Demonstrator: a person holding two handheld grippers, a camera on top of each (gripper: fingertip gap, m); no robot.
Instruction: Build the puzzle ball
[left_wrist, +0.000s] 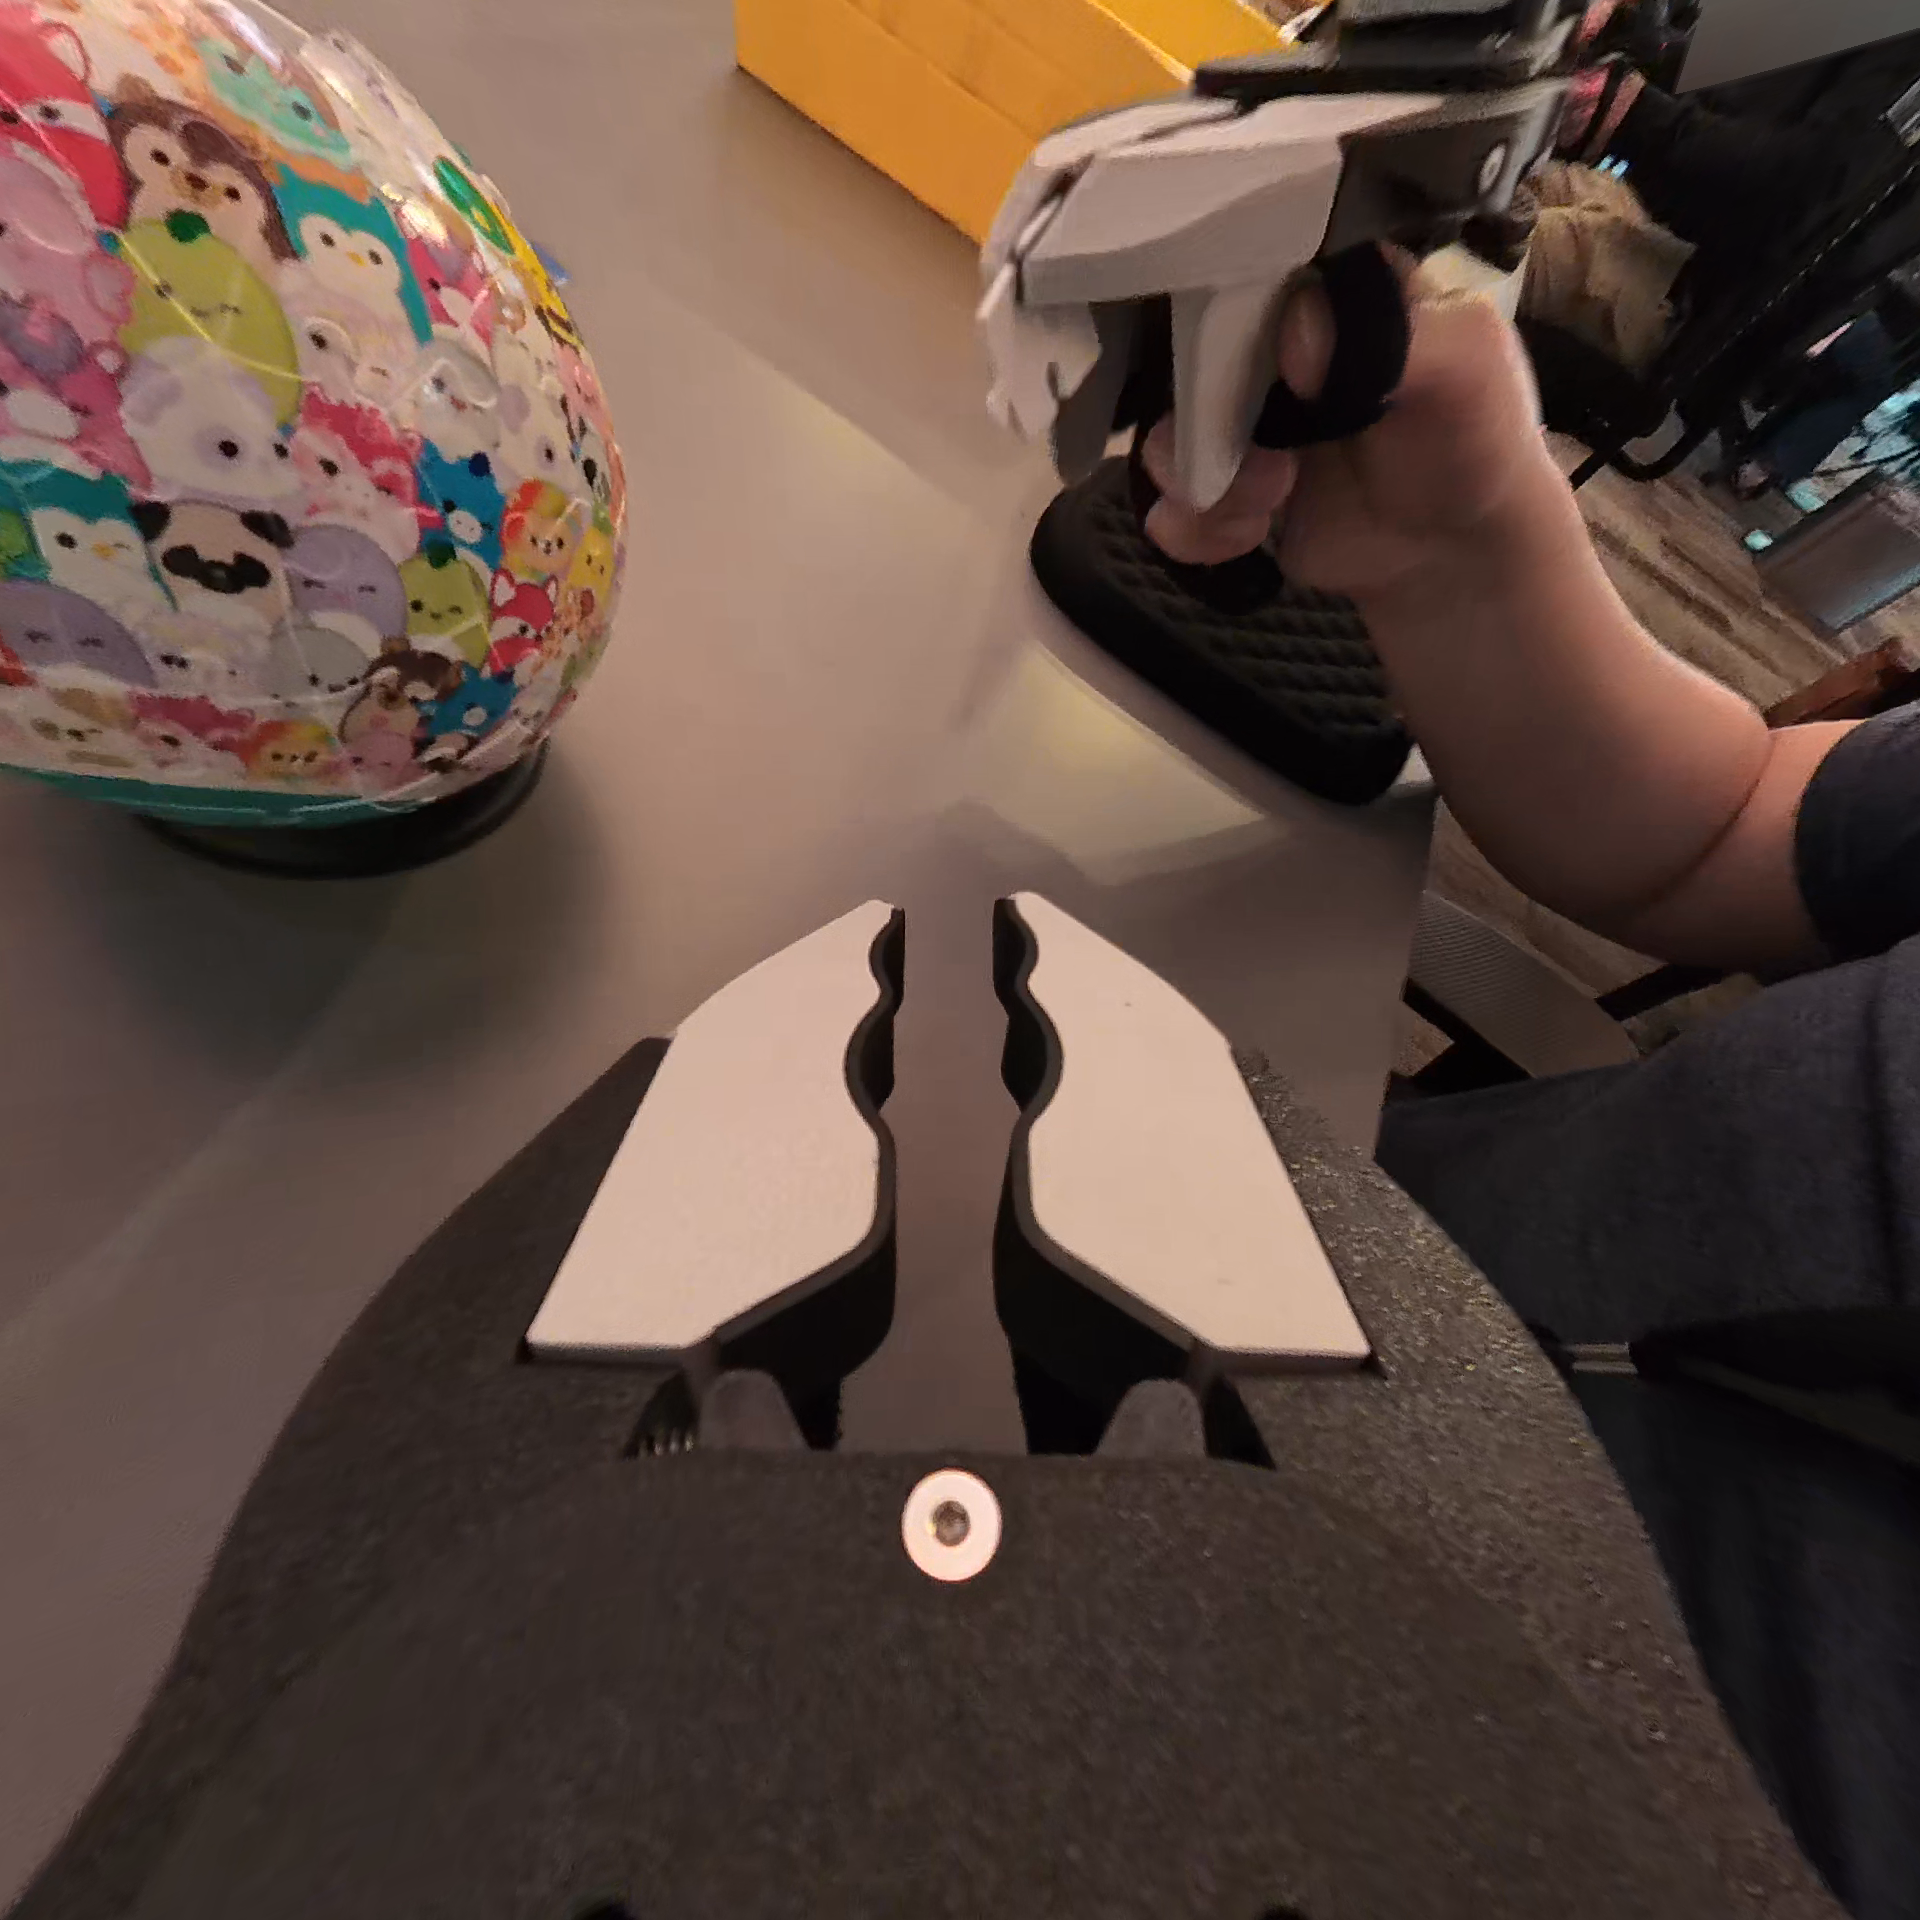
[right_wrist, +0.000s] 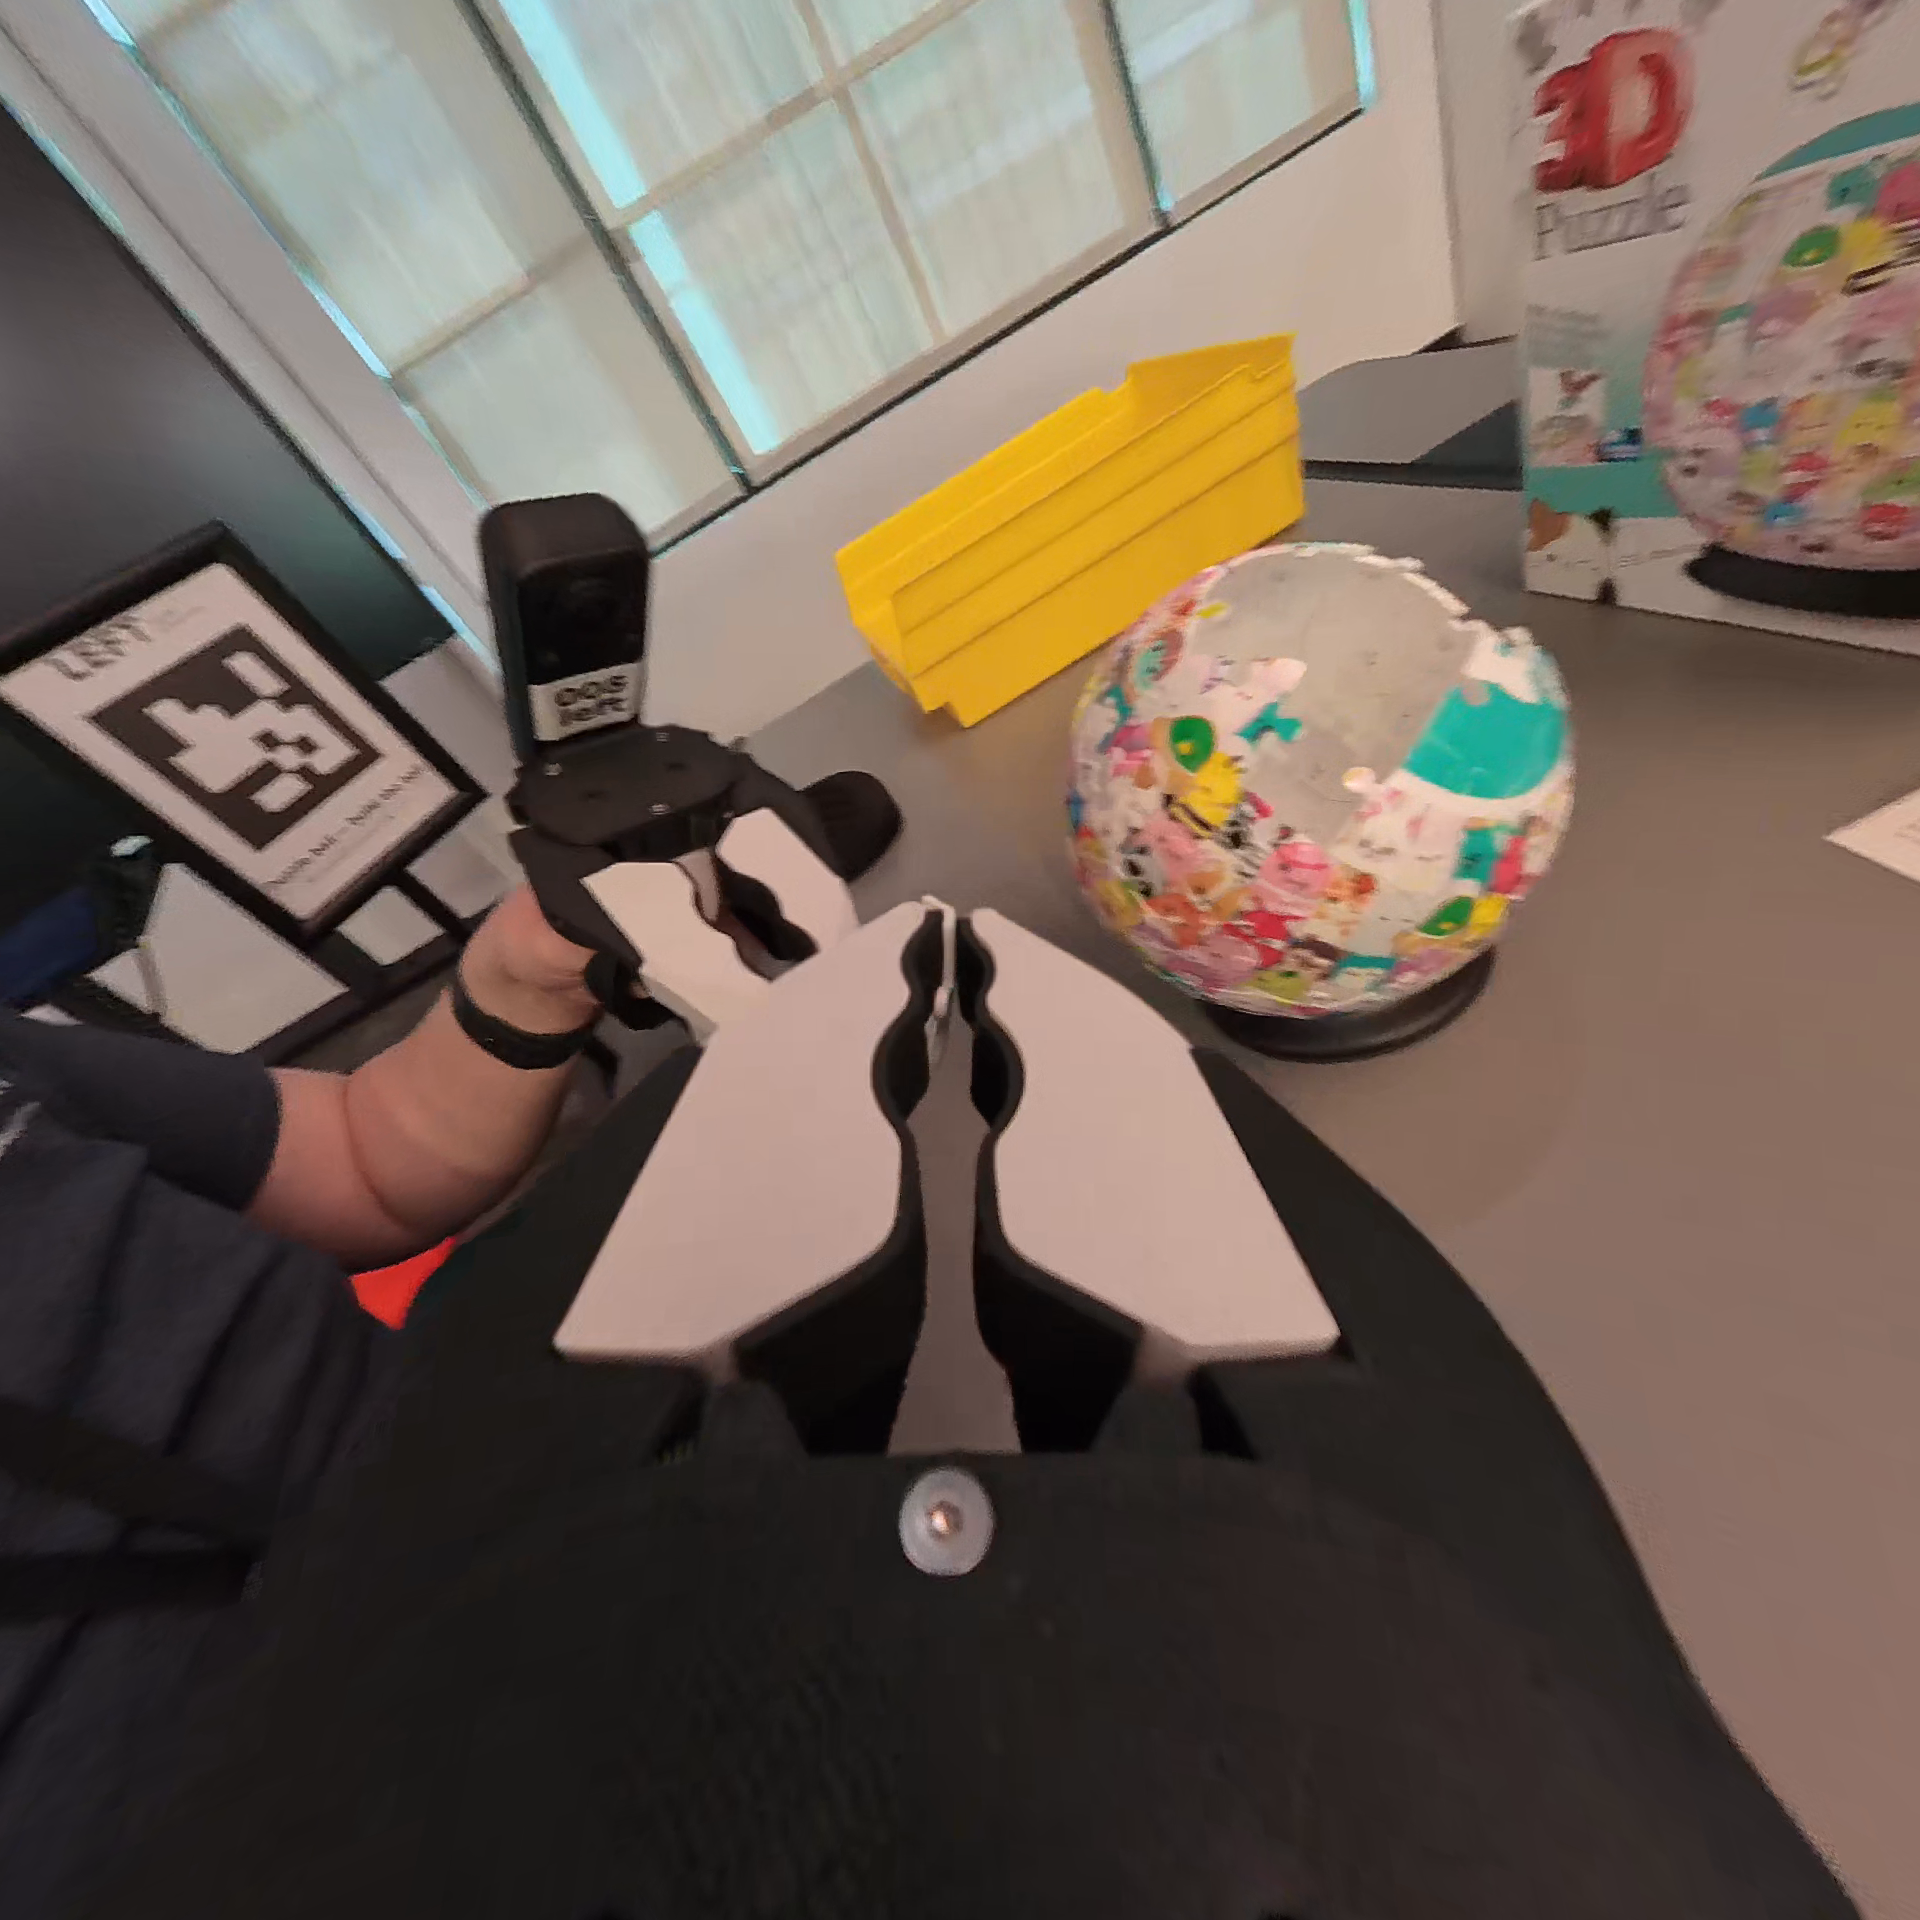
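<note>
The puzzle ball (right_wrist: 1320, 790) is colourful, sits on a black stand (right_wrist: 1351, 1023) on the grey table, and has a jagged open gap at its top. It also shows in the left wrist view (left_wrist: 260, 416) at the far left. My right gripper (right_wrist: 940, 920) is shut on a thin white puzzle piece (right_wrist: 943, 997), held edge-on in the air to the left of the ball. The left wrist view shows it (left_wrist: 1023, 260) with the piece (left_wrist: 1029, 384) hanging from its tips. My left gripper (left_wrist: 948, 914) is open and empty, low over the table near its edge.
A yellow bin (right_wrist: 1081, 540) lies behind the ball. The puzzle box (right_wrist: 1714, 312) stands at the back right, and a sheet of paper (right_wrist: 1881, 842) lies at the right edge. A black chair armrest (left_wrist: 1226, 644) is beside the table edge. A framed marker sign (right_wrist: 229, 727) stands left. Tip to tip, the grippers are about 10 cm apart.
</note>
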